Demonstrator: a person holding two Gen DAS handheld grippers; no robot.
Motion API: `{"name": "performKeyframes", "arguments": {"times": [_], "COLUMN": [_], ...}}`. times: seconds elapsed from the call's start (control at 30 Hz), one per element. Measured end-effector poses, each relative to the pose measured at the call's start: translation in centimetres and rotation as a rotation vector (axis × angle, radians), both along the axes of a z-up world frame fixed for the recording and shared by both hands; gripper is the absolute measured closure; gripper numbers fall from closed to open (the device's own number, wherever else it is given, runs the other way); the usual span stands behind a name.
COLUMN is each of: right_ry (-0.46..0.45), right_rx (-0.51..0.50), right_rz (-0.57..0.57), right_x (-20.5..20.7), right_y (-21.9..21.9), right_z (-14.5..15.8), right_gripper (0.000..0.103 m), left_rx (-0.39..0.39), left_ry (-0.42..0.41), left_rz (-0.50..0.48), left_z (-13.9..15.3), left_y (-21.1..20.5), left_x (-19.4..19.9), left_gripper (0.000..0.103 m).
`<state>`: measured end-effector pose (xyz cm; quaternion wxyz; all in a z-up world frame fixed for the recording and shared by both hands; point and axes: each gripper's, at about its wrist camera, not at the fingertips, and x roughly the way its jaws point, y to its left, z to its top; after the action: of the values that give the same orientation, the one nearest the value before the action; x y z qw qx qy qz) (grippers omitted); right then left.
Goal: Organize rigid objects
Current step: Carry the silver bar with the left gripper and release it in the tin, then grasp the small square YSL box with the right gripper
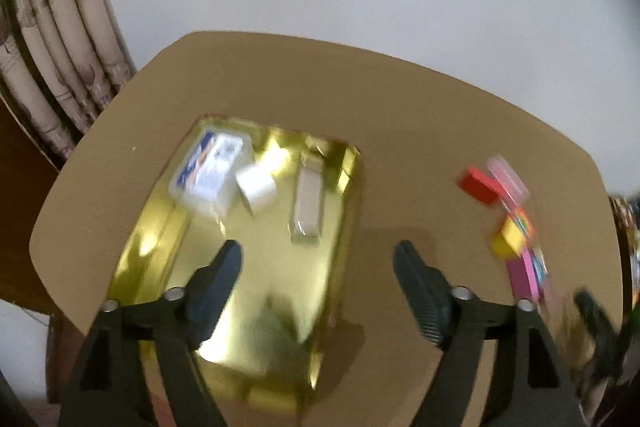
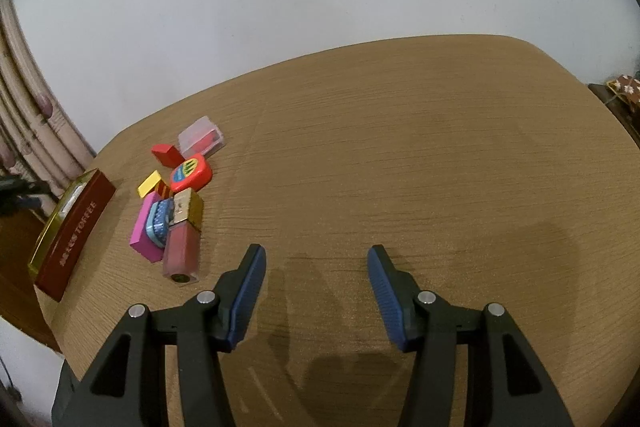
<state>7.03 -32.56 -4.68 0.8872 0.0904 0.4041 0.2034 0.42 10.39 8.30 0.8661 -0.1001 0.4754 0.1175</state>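
Your left hand-held gripper (image 1: pixel 318 255) is spread wide and holds nothing; it hangs over the near end of the gold tin (image 1: pixel 340 171), with 1 finger above the shiny floor and the other above bare desk (image 1: pixel 280 79). The tin sits toward the desk's left edge. Its inside is mirror-bright gold, and from the right wrist view its outer wall is dark red with gold lettering. Inside, at the far end, you have 3 things: a clear plastic case (image 1: pixel 208 171) with a blue and white card, a small white block (image 1: pixel 256 185) touching it, and a pale silver oblong piece (image 1: pixel 308 203) lying apart along the tin's right wall. This view is blurred, so finer detail cannot be told.

Your right hand-held gripper (image 2: pixel 316 255) is also wide and empty, low over bare desk near the front edge. Between it and the tin lies a tight cluster: a lip gloss tube (image 2: pixel 182 247) with a gold cap, a pink block (image 2: pixel 144 235), a blue ribbed piece (image 2: pixel 160 221) resting on it, a yellow block (image 2: pixel 149 183), a red-orange tape measure (image 2: pixel 191 169), a red block (image 2: pixel 167 153) and a clear box (image 2: pixel 201 137) with red inside.
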Motion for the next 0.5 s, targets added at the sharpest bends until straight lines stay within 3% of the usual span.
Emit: {"name": "performKeyframes", "arguments": {"times": [0.13,0.3,0.4,0.5], "right_ry": [-0.01,-0.024,-0.018,0.006], "right_rx": [0.053,-0.052,-0.18,-0.219], "right_rz": [0.138,0.27,0.302,0.326], "right_x": [-1.6,-2.4,-1.8,-0.6], "right_y": [2.6,7.8,10.2,11.3], "right_z": [1.7,2.6,2.2,1.7], "right_gripper": [0.049,0.049,0.049,0.05], "left_rx": [0.005,0.108,0.139,0.137], "left_ry": [-0.019,0.005,-0.002,0.004], "left_rz": [-0.068,-0.12,-0.12,-0.107], "left_z": [-1.4,-3.6,-3.8,-4.2], "left_y": [-3.5,-6.2,-6.4,-6.1], "left_x": [-6.4,-12.4,-14.2,-15.0], "left_gripper": [0.019,0.019,0.018,0.016]}}
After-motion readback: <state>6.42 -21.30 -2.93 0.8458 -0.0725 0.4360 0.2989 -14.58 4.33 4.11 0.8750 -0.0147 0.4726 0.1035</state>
